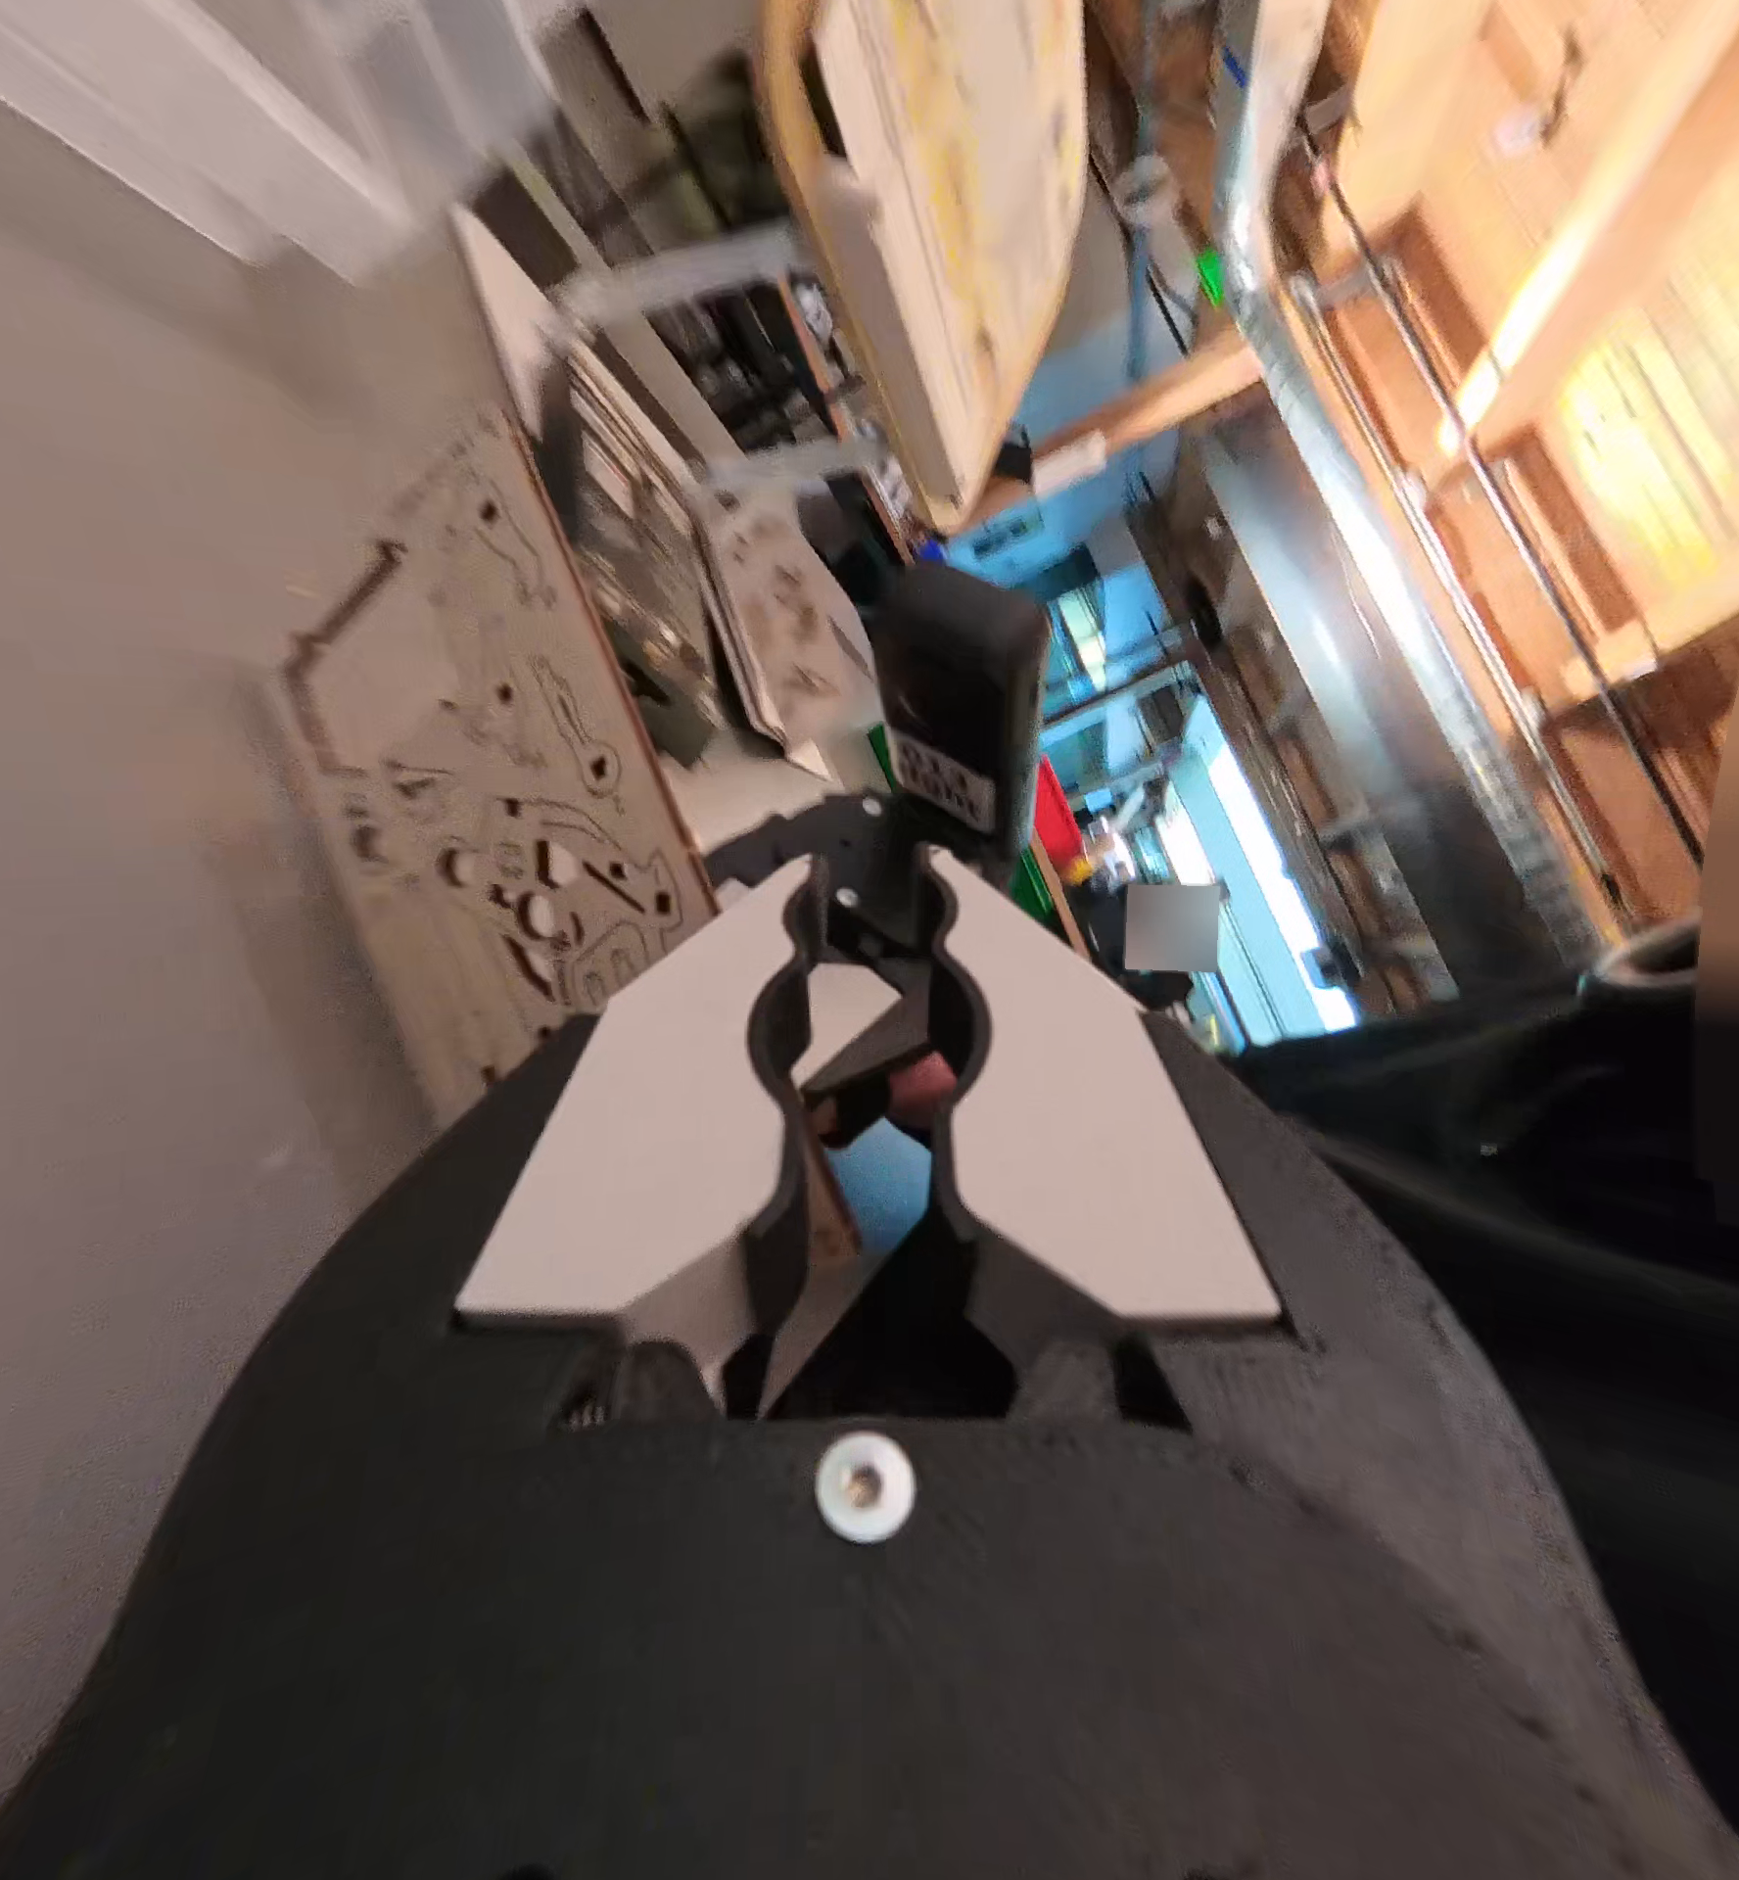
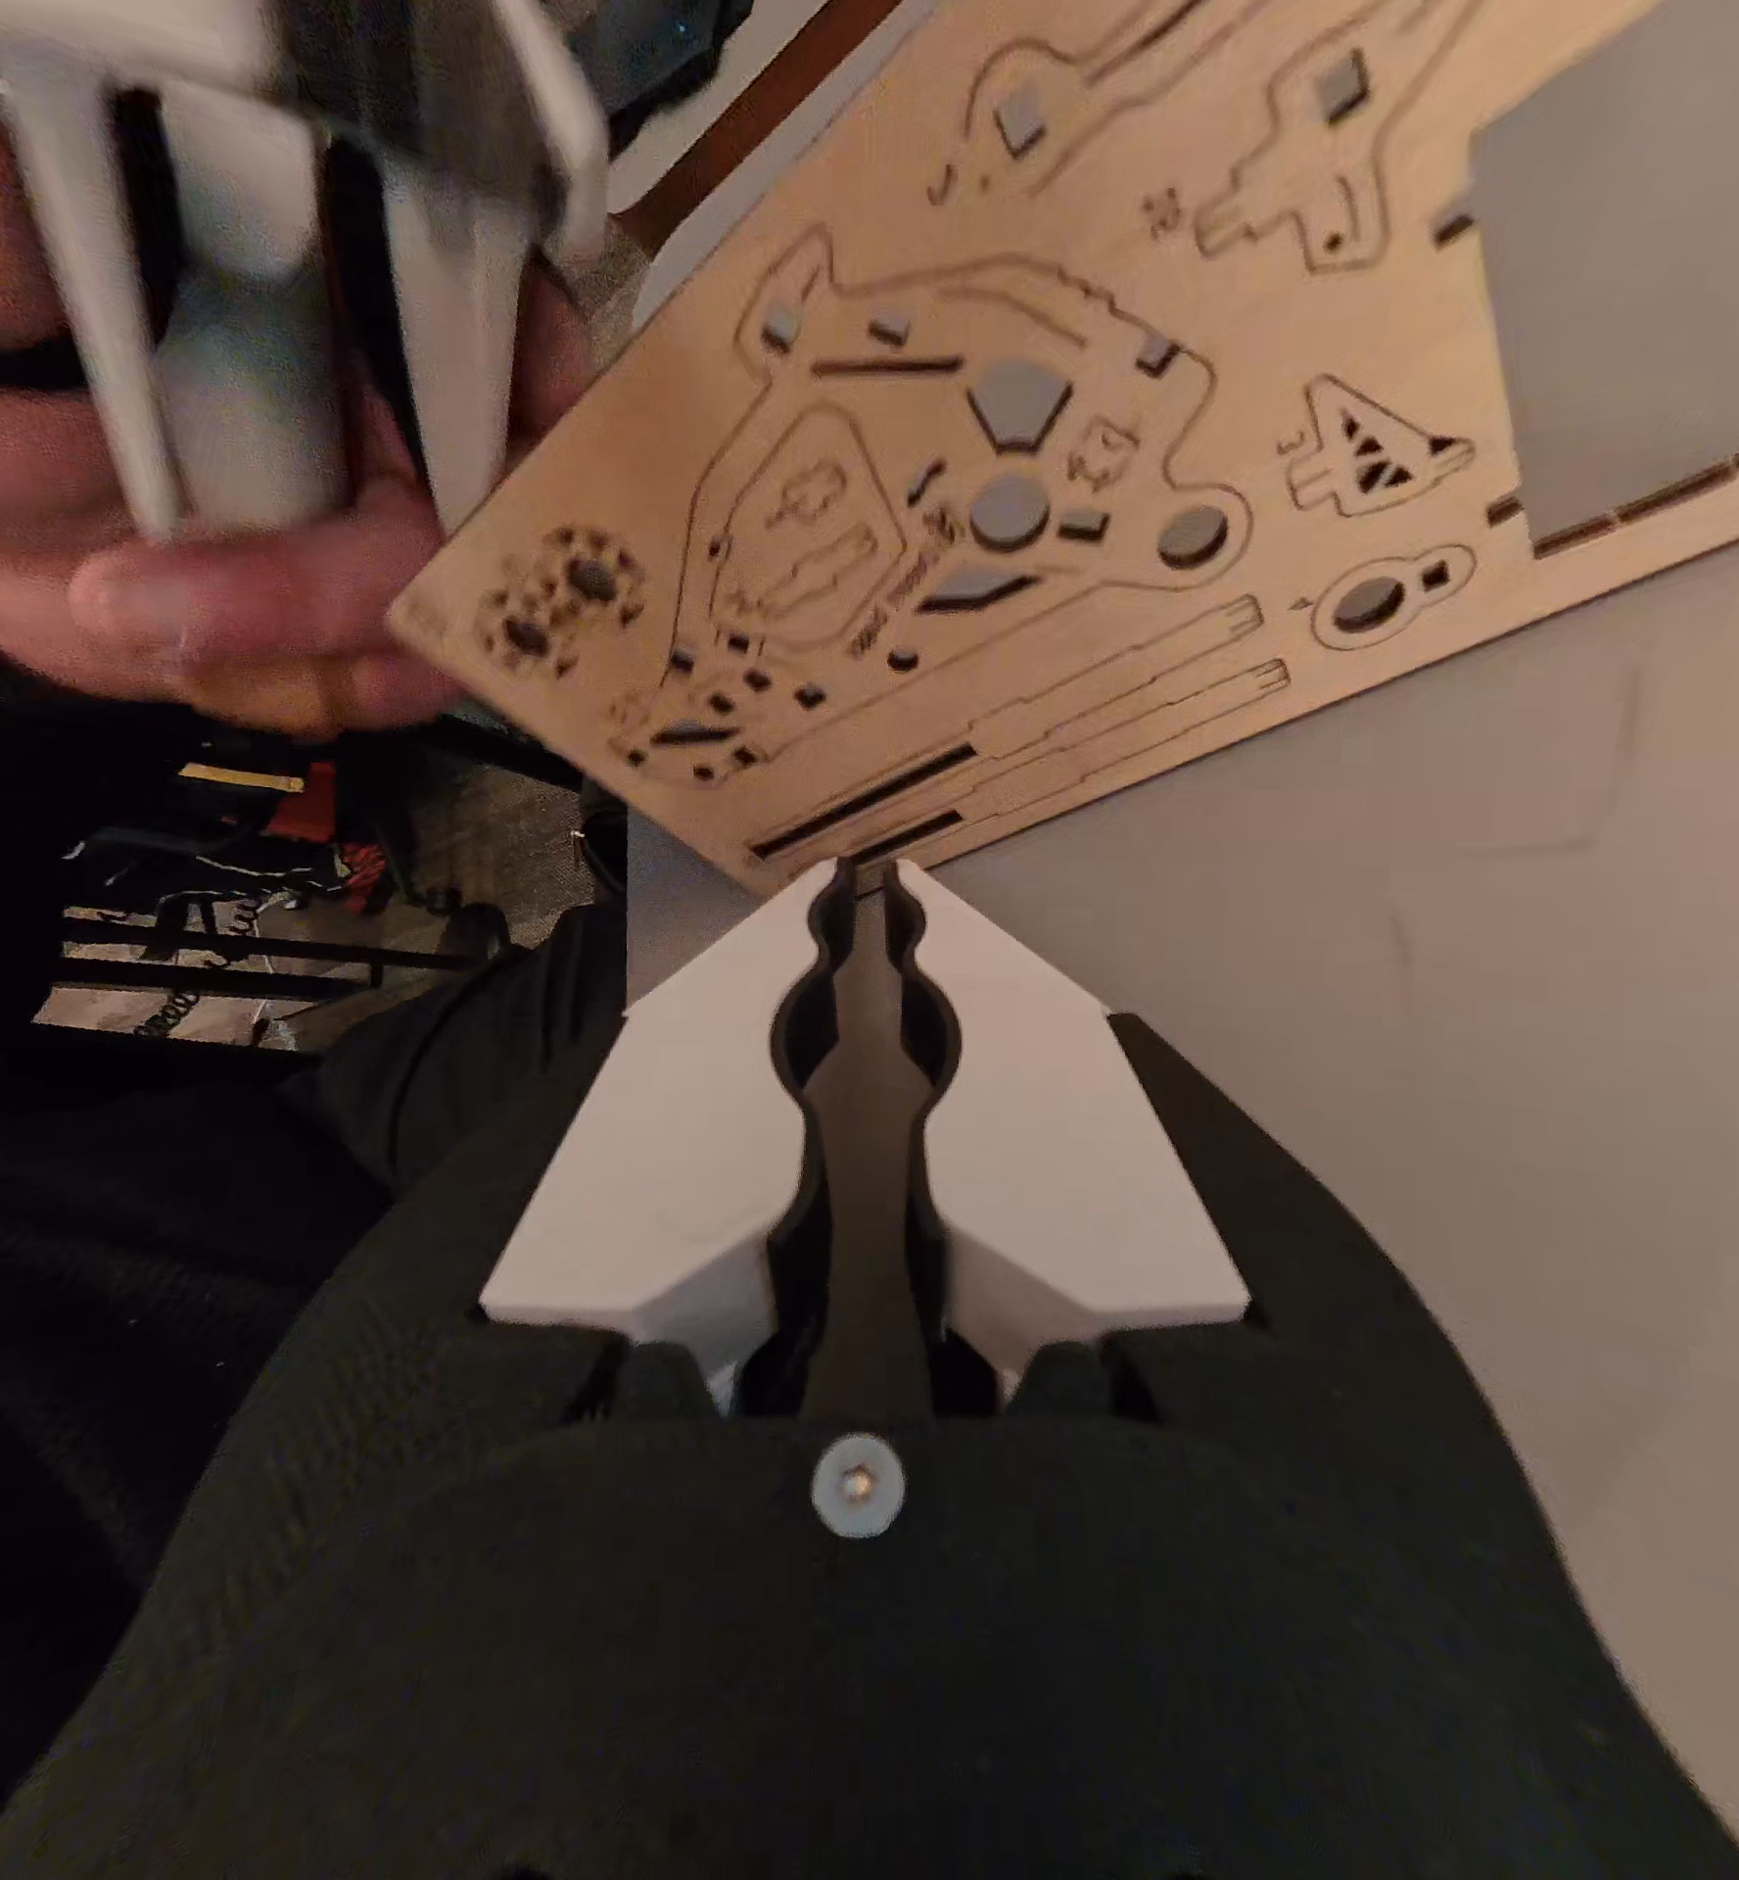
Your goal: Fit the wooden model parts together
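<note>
A laser-cut wooden sheet [image 2: 1099, 336] with several outlined parts and empty cut-outs lies tilted over the grey table [image 2: 1354, 1068]. My right gripper [image 2: 873, 867] is nearly shut, its tips meeting the sheet's near edge. In the left wrist view the sheet [image 1: 479, 814] is on the left, and the right gripper [image 1: 952, 702] shows beyond my left gripper [image 1: 871, 865]. The left jaws stand narrowly apart with a thin wooden part [image 1: 835, 1216] edge-on between them, against the left pad. The left gripper [image 2: 265, 254], blurred, is at the upper left of the right wrist view, held by a hand [image 2: 235, 621].
The table edge [image 2: 626, 916] runs just left of the right gripper, with floor and cables [image 2: 235, 946] below. More wooden sheets [image 1: 784, 631] and racks stand behind the sheet. Shelving [image 1: 1557, 407] fills the far side. The grippers' ends are close to 11 cm from one another.
</note>
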Demonstrator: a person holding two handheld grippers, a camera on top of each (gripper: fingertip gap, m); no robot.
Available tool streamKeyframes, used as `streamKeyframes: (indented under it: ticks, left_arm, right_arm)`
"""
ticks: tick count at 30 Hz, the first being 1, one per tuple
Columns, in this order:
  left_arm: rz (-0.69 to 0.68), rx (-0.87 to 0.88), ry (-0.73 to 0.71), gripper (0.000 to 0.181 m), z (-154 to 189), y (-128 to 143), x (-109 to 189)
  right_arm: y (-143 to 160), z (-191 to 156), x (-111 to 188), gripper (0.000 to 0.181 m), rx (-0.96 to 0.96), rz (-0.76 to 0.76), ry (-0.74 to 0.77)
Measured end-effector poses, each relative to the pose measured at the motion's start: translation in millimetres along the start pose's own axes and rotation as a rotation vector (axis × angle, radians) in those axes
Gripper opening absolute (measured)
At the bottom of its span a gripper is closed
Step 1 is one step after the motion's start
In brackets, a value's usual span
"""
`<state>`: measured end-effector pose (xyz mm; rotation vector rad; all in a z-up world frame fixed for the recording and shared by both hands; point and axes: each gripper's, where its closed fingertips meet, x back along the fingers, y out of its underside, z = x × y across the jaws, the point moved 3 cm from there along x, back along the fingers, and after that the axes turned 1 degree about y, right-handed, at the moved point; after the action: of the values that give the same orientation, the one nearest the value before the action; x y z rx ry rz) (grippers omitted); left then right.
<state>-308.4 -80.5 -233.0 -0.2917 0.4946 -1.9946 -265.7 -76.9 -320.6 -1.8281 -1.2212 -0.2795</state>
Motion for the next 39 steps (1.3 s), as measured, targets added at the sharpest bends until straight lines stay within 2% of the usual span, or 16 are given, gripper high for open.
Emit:
streamKeyframes:
  ticks: [2, 5, 11, 15, 17, 21, 23, 26, 29, 32, 37, 39]
  left_arm:
    - [-0.027, 0.000, 0.040, 0.025, 6, 14, -20]
    - [-0.110, -0.052, -0.014, 0.026, -2, 38, -38]
    - [-0.197, -0.109, -0.138, 0.026, -20, 53, -42]
    - [-0.183, -0.133, -0.183, 0.026, -26, 48, -36]
    - [-0.175, -0.211, -0.261, 0.027, -30, 40, -28]
    - [-0.232, -0.451, -0.610, 0.044, -57, 20, 1]
    - [-0.283, -0.497, -0.678, 0.048, -66, 18, 7]
    - [-0.401, -0.427, -0.679, 0.053, -79, 32, 1]
    - [-0.426, -0.378, -0.630, 0.045, -76, 34, -8]
    - [-0.377, -0.230, -0.510, 0.046, -71, 31, -17]
    - [-0.310, -0.120, -0.313, 0.016, -57, 17, -18]
    - [-0.266, -0.091, -0.214, 0.012, -43, 8, -21]
  right_arm:
    - [3, -1, 5, 0.003, -0.018, 0.002, 0.008]
    - [15, 4, 20, 0.009, -0.067, -0.012, 0.043]
    - [37, 12, 49, 0.013, -0.145, -0.014, 0.064]
    - [43, 13, 56, 0.013, -0.153, -0.012, 0.075]
    - [44, 14, 58, 0.016, -0.154, -0.011, 0.081]
    - [41, 13, 62, 0.024, -0.148, 0.002, 0.096]
    - [39, 9, 61, 0.024, -0.134, -0.001, 0.093]
    - [40, 8, 53, 0.021, -0.107, -0.029, 0.101]
    - [43, 3, 41, 0.009, -0.094, -0.061, 0.076]
    - [45, -2, 33, 0.000, -0.076, -0.080, 0.058]
    - [48, -6, 32, 0.000, -0.046, -0.077, 0.047]
    - [48, -4, 34, 0.000, -0.033, -0.064, 0.052]
